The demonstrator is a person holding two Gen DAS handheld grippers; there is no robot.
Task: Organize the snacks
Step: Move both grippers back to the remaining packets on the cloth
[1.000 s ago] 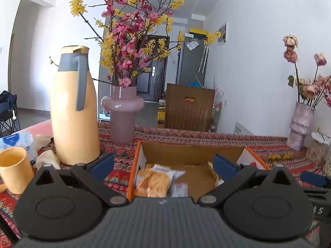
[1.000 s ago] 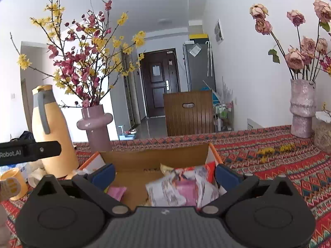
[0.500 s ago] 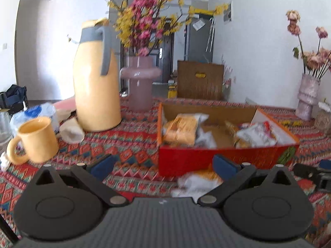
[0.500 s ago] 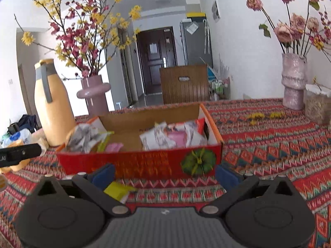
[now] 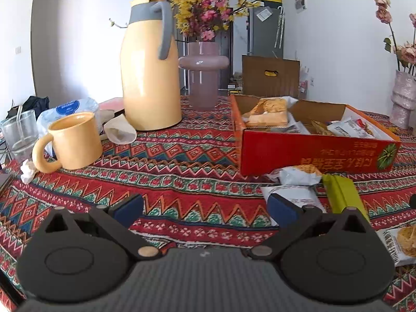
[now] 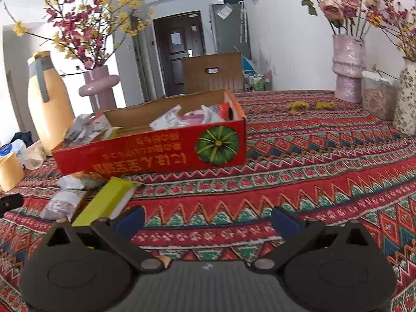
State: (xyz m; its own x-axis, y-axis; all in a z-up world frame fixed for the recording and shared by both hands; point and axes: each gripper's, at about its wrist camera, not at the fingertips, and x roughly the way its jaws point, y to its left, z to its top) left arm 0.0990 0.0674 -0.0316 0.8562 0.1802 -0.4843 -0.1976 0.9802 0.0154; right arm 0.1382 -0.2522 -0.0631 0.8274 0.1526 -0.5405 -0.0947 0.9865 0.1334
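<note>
Hiding the nearest strip of the patterned woven cloth on the table [image 5: 182, 182], the dark ribbed body of each tool fills the bottom of its view. From the left wrist, a clear drinking glass [image 5: 18, 132] is cut by the left edge, next to a matte yellow mug [image 5: 75, 140] with a looped handle and a tall, smooth yellow jug [image 5: 150, 72] with a grey handle. Behind it a glossy pink vase [image 5: 202, 78] holds branches cropped by the frame top. The left gripper [image 5: 205, 208] has its blue-padded fingers [image 5: 128, 208] spread wide, gripping nothing.

To the right sits the red cardboard box [image 5: 312, 153], open-topped, with crinkled snack packets [image 5: 270, 111] inside; its print appears upside down. Just in front of it lie a white wrapped snack [image 5: 296, 176], a flat lime-green packet [image 5: 340, 192] partly behind the right finger, and another wrapper [image 5: 403, 244] cut by the edge.

From the right wrist, the right gripper [image 6: 208, 219] is likewise wide open and empty, over bare cloth. Its left finger covers the green packet's near end [image 6: 109, 200]. The box [image 6: 156, 153] stands beyond, a green pumpkin printed on its front.
</note>
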